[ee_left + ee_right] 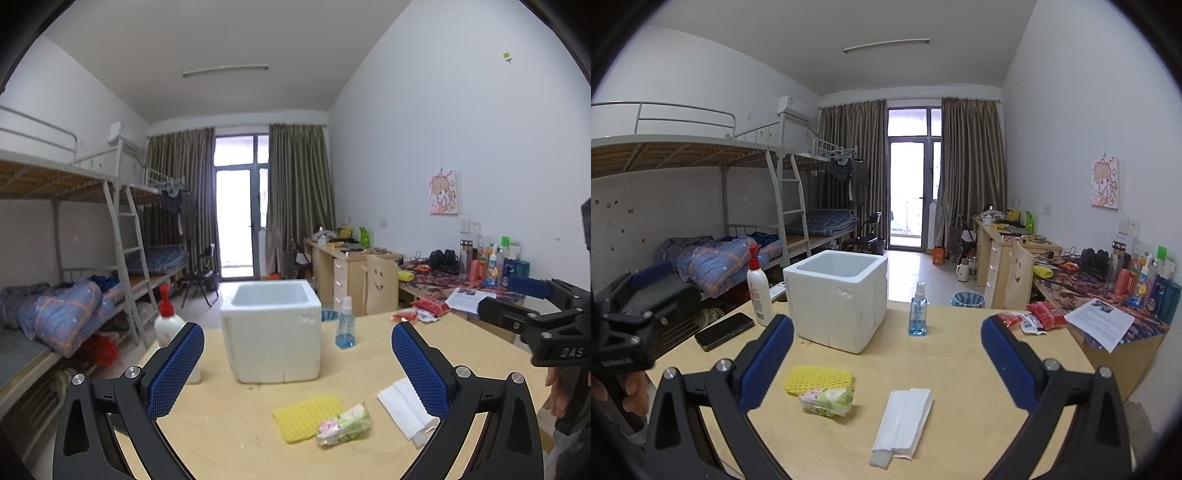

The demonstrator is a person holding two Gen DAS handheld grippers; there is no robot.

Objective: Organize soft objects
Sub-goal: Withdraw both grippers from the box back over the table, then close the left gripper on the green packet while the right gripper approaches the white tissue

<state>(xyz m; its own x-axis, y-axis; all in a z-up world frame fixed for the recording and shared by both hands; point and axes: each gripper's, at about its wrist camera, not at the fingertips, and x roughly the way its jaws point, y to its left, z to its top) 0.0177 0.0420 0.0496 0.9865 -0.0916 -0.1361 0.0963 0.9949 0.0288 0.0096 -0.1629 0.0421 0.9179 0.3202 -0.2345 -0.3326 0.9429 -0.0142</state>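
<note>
A yellow foam net (pixel 308 415) (pixel 820 379) lies on the wooden table, with a green-and-pink tissue pack (pixel 344 424) (pixel 828 400) against its near side. A folded white paper towel (pixel 406 411) (pixel 903 422) lies to their right. A white foam box (pixel 272 328) (pixel 837 299), open on top, stands behind them. My left gripper (pixel 297 369) is open and empty, held above the table over the soft things. My right gripper (pixel 886 363) is open and empty, also above them. Each gripper shows at the edge of the other's view.
A lotion pump bottle (pixel 170 325) (pixel 758 291) stands left of the box, a blue spray bottle (pixel 345 326) (pixel 918 314) to its right. A black phone (pixel 724 330) lies at the table's left edge. Red snack packets (pixel 1032 319) lie at the far right. Bunk beds lie left, cluttered desks right.
</note>
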